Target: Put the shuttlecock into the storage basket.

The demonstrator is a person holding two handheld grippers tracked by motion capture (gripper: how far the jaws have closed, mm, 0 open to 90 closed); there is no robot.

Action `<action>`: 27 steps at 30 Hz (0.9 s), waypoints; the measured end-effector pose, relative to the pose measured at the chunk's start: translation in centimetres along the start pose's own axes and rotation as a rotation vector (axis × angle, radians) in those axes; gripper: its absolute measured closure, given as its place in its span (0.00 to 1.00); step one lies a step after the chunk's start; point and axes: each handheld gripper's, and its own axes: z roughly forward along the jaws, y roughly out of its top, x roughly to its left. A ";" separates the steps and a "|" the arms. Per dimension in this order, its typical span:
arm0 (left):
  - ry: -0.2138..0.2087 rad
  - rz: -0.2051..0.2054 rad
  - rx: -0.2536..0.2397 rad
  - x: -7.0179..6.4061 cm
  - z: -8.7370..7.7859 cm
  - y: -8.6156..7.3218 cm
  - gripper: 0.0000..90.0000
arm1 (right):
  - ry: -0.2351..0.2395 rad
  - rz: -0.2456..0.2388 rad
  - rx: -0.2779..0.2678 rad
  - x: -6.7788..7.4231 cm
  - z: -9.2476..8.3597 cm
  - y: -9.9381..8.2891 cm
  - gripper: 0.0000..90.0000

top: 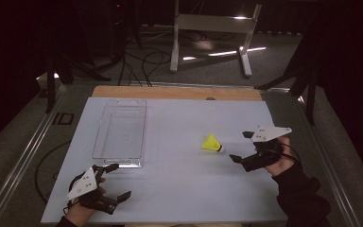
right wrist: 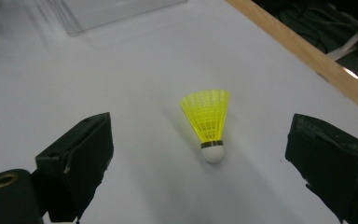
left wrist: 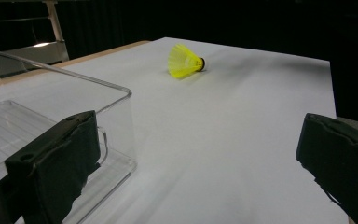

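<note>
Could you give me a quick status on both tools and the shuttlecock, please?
Right tool open, lined up on yellow shuttlecock, not touching. Left tool open, empty, near clear tray. Shuttlecock lies on its side on table. Path unobstructed.

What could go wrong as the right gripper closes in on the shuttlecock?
1. The shuttlecock lies on its side with its round cork toward the open right gripper, so a nudge from one of the fingers could roll it away.
2. Squeezing the thin yellow skirt may deform it.
3. The clear tray is far across the table, so a loose hold risks a drop.
</note>
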 end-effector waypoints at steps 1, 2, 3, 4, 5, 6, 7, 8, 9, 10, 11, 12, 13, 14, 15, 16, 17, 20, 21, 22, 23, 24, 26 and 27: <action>0.000 0.000 0.000 0.0 0.0 0.0 0.01 | 0.000 0.003 0.010 -0.1 0.2 0.0 0.09; 0.000 -0.001 0.000 0.0 0.0 0.0 0.01 | 0.016 0.016 0.025 -0.3 0.4 0.0 0.09; -0.001 -0.002 -0.001 0.0 0.0 0.0 0.01 | 0.015 0.018 0.028 -0.5 0.7 0.0 0.09; -0.001 -0.003 -0.002 0.0 0.0 0.0 0.01 | 0.024 0.018 0.036 -0.6 0.9 -0.1 0.09; -0.001 -0.002 -0.002 0.0 0.0 0.0 0.01 | 0.029 0.016 0.049 -0.7 1.1 -0.1 0.09; -0.001 -0.002 -0.002 0.0 0.0 0.0 0.01 | 0.019 0.012 0.053 -0.8 1.2 -0.2 0.09; -0.002 -0.003 -0.002 0.0 0.0 0.0 0.01 | 0.035 0.014 0.065 -1.0 1.4 -0.2 0.09; -0.004 -0.003 -0.002 0.0 0.0 0.0 0.01 | 0.023 0.011 0.069 -1.1 1.6 -0.3 0.09; -0.004 -0.003 -0.003 0.0 0.0 0.0 0.00 | 0.039 0.011 0.078 -1.2 1.8 -0.3 0.09; -0.005 -0.004 -0.002 0.0 0.0 0.0 0.01 | 0.049 0.014 0.083 -1.4 2.0 -0.4 0.09; -0.005 -0.004 -0.003 0.0 0.0 0.0 0.01 | 0.040 0.019 0.089 -1.5 2.2 -0.4 0.09; -0.006 -0.005 -0.003 0.0 0.0 0.0 0.01 | 0.061 0.019 0.101 -1.6 2.4 -0.4 0.09; -0.005 -0.004 -0.003 0.0 0.0 0.0 0.00 | 0.057 0.015 0.105 -1.7 2.6 -0.5 0.09; -0.004 -0.002 -0.006 0.0 0.0 0.0 0.01 | 0.059 0.015 0.112 -1.8 2.9 -0.5 0.09; -0.001 0.001 -0.008 0.0 0.0 0.0 0.01 | 0.069 0.022 0.134 -2.0 3.2 -0.6 0.09; -0.001 0.001 -0.008 0.0 0.0 0.0 0.01 | 0.069 0.022 0.134 -2.0 3.2 -0.6 0.09; -0.002 -0.002 -0.009 0.0 0.0 0.0 0.00 | 0.082 0.026 0.160 -2.4 3.8 -0.7 0.09; -0.003 -0.003 -0.007 0.0 0.0 0.0 0.01 | 0.078 0.033 0.176 -2.7 4.3 -0.8 0.09; -0.004 -0.004 -0.007 0.0 0.0 0.0 0.01 | 0.086 0.033 0.191 -2.8 4.6 -0.9 0.09; -0.005 -0.005 -0.006 0.0 0.0 0.0 0.01 | 0.080 0.029 0.197 -2.9 4.8 -0.9 0.09; -0.008 -0.009 -0.005 0.0 0.0 -0.1 0.01 | 0.092 0.031 0.208 -2.9 5.1 -0.9 0.09; -0.009 -0.011 -0.004 0.1 0.0 -0.1 0.01 | 0.090 0.030 0.218 -3.0 5.3 -1.0 0.09; -0.010 -0.011 -0.004 0.1 0.0 -0.1 0.01 | 0.104 0.028 0.239 -3.2 5.8 -1.0 0.09; -0.011 -0.011 -0.004 0.1 0.0 -0.1 0.00 | 0.100 0.021 0.248 -3.2 6.1 -1.0 0.09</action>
